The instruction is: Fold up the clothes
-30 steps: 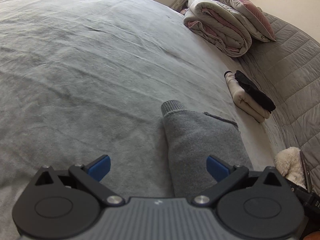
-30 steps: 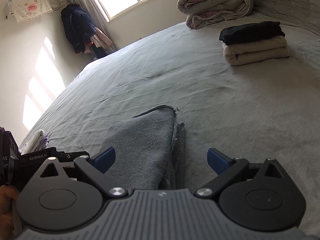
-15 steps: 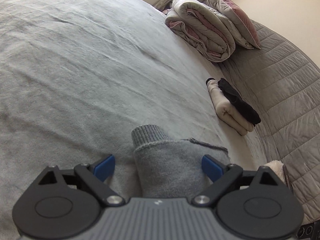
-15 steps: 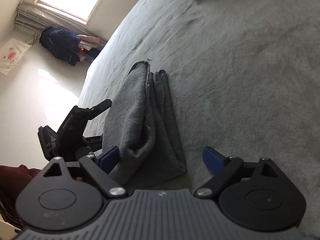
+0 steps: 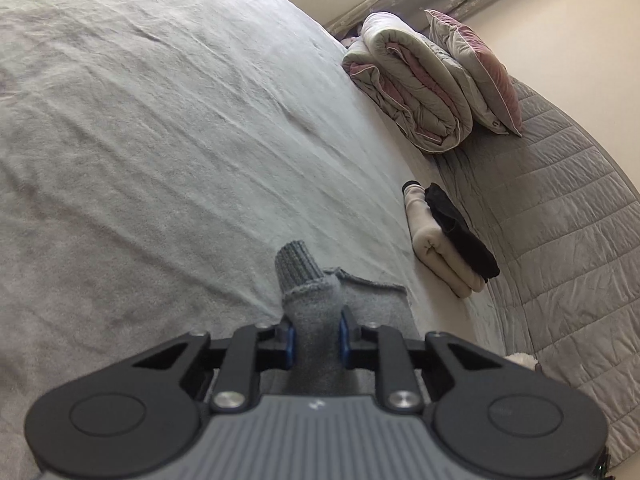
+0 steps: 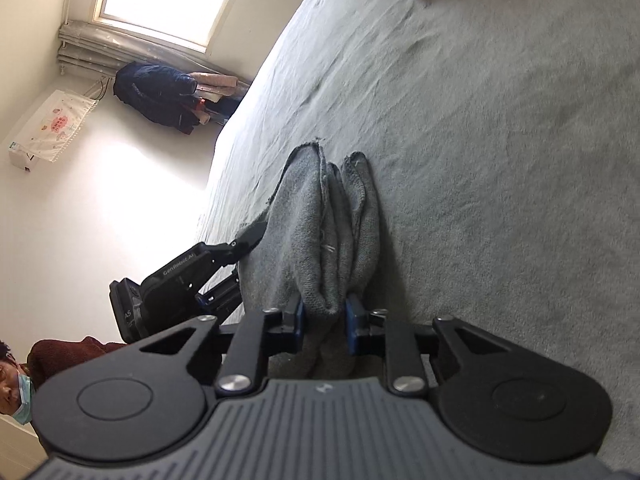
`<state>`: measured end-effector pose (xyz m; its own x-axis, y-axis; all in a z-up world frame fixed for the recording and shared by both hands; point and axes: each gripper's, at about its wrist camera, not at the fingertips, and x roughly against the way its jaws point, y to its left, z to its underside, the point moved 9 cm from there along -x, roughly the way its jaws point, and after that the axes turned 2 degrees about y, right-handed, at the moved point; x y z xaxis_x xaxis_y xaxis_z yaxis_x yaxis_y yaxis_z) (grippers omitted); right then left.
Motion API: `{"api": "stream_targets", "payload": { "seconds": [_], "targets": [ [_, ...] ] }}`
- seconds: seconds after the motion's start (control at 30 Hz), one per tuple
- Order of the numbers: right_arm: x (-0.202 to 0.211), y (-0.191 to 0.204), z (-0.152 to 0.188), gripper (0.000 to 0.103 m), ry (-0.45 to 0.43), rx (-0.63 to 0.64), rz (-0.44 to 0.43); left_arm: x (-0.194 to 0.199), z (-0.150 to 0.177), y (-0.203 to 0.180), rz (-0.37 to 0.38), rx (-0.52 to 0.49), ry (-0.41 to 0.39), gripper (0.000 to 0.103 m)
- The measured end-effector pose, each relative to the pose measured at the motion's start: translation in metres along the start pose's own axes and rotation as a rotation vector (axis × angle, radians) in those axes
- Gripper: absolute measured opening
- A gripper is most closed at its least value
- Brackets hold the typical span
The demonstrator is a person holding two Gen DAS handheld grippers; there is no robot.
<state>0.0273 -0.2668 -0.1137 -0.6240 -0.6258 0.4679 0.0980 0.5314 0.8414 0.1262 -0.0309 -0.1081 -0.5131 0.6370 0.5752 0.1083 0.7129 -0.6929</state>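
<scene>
Risk first. Your right gripper has several stacked layers of the grey sweater pinched at their bundled ends, and the layer edges beyond the pads are already uneven and splayed. Should you lift or carry from here, the outer layers could slip out of the pinch and the fold would open; the cause would be a thick, soft bundle held only at its end. Your left gripper is clamped on a narrow sleeve-like part just behind the ribbed cuff. A pull there not matched by the other hand could draw that part out from the body of the garment and skew it. Drag across the bed cover could also ruck the lower layers.

Position. The sweater lies on the bed near its edge on your side, well apart from the folded stack of cream and black clothes by the quilted headboard side. On both grippers the jaws are closed down to the thickness of the cloth, with fabric filling the gap between the blue pads. On the left, the cuff projects forward past the fingertips; on the right, the layered edges run forward from the pads along the bed. The left gripper shows in the right view at the sweater's far side.

Whether the garment is clear of the bed, I cannot tell.
</scene>
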Motion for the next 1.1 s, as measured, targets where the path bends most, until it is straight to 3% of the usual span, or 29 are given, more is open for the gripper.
{"api": "stream_targets", "payload": {
  "seconds": [0.17,0.33,0.43,0.5,0.67,0.73,0.8,0.93,1.1],
  "targets": [
    [0.008,0.0,-0.021,0.022,0.0,-0.007,0.017,0.024,0.025,0.005,-0.06,0.028,0.011,0.019],
    [0.004,-0.016,-0.026,0.022,-0.037,0.054,0.116,0.029,0.035,0.006,-0.09,-0.073,0.012,0.025],
    [0.0,-0.02,-0.023,0.029,-0.062,0.092,0.182,0.031,0.026,0.007,-0.106,-0.125,-0.005,0.035],
    [0.004,-0.016,-0.022,0.052,-0.095,0.125,0.216,0.038,0.015,0.003,-0.117,-0.173,-0.043,0.037],
    [0.025,0.016,-0.016,0.055,-0.256,0.335,0.28,0.04,-0.005,-0.035,-0.06,-0.352,-0.123,0.037],
    [0.028,0.033,-0.009,0.052,-0.298,0.448,0.297,0.026,-0.002,-0.051,-0.026,-0.435,-0.097,0.028],
    [0.023,0.043,0.0,0.034,-0.3,0.539,0.305,0.011,0.004,-0.065,0.005,-0.519,-0.068,0.021],
    [0.002,0.048,0.019,0.024,-0.256,0.683,0.345,-0.027,0.021,-0.069,-0.016,-0.636,-0.01,0.013],
    [-0.016,0.021,0.015,0.019,-0.201,0.693,0.428,-0.05,0.018,-0.058,-0.039,-0.66,-0.03,0.008]
  ]
}}
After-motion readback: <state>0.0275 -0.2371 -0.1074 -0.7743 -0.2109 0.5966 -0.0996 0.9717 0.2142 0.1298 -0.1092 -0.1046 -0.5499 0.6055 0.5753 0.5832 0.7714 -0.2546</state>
